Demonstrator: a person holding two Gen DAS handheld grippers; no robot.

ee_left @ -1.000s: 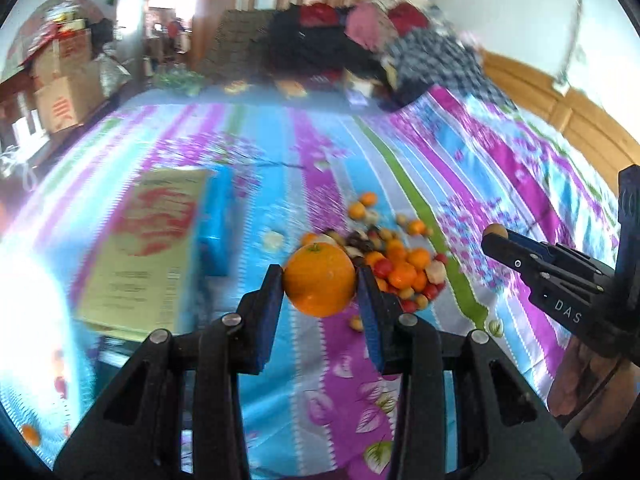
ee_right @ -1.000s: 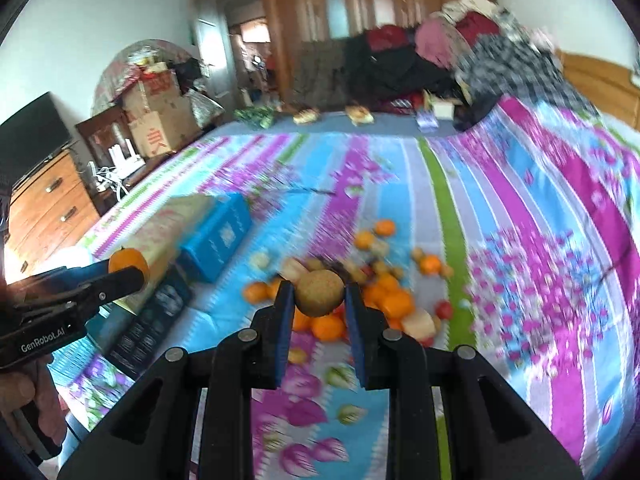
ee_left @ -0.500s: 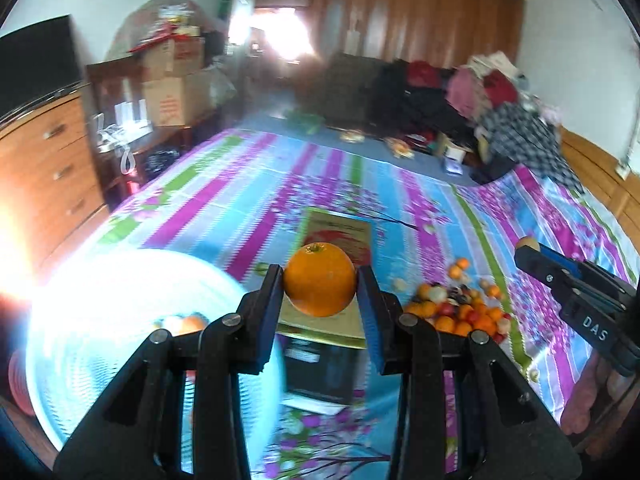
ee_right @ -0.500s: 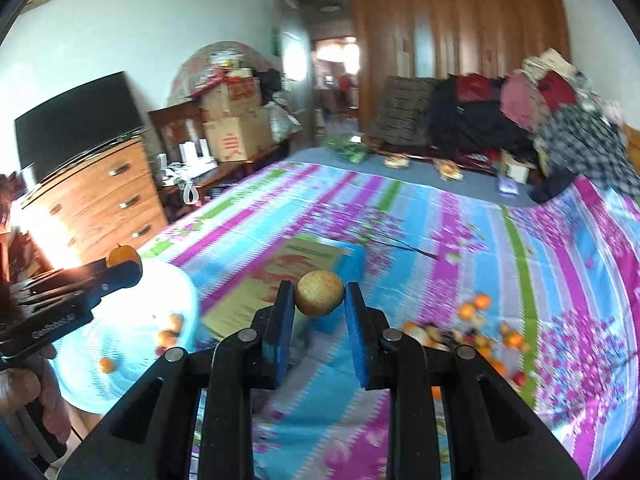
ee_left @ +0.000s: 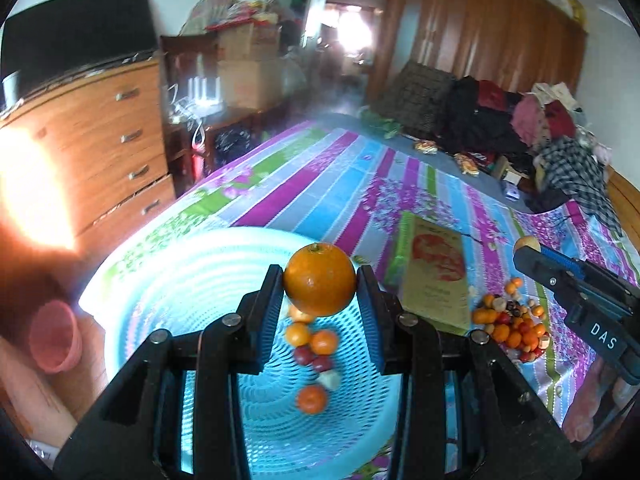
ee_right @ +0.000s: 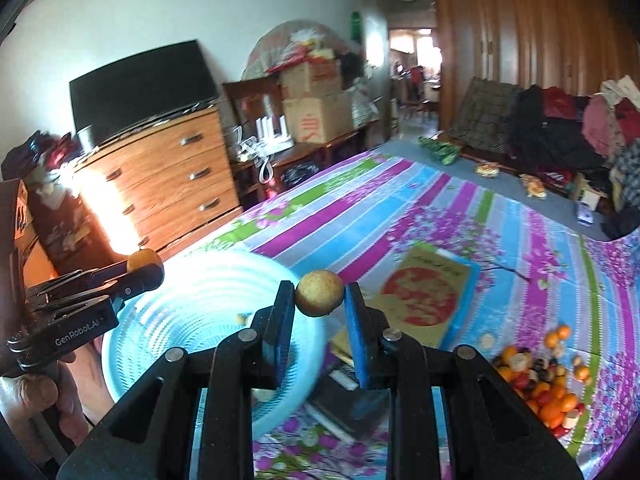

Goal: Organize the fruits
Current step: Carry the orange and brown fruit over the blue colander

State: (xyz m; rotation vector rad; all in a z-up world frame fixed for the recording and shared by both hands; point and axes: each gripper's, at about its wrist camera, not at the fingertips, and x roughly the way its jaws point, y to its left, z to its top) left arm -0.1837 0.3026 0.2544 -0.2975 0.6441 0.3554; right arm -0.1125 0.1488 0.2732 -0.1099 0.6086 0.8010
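My left gripper is shut on a large orange and holds it above a light blue mesh basket. Several small fruits lie in the basket. My right gripper is shut on a small tan round fruit, held over the basket's right rim. A heap of mixed small fruits lies on the striped bedspread to the right; it also shows in the right wrist view. The left gripper appears at the left of the right wrist view.
A flat gold-and-red box lies on the bed between basket and fruit heap. A dark flat object lies beside the basket. A wooden dresser stands left of the bed. Clothes are piled at the far end.
Both grippers swung left from the fruit heap to the blue basket, still holding their fruits. The basket with fruits inside came into full view under the left gripper.
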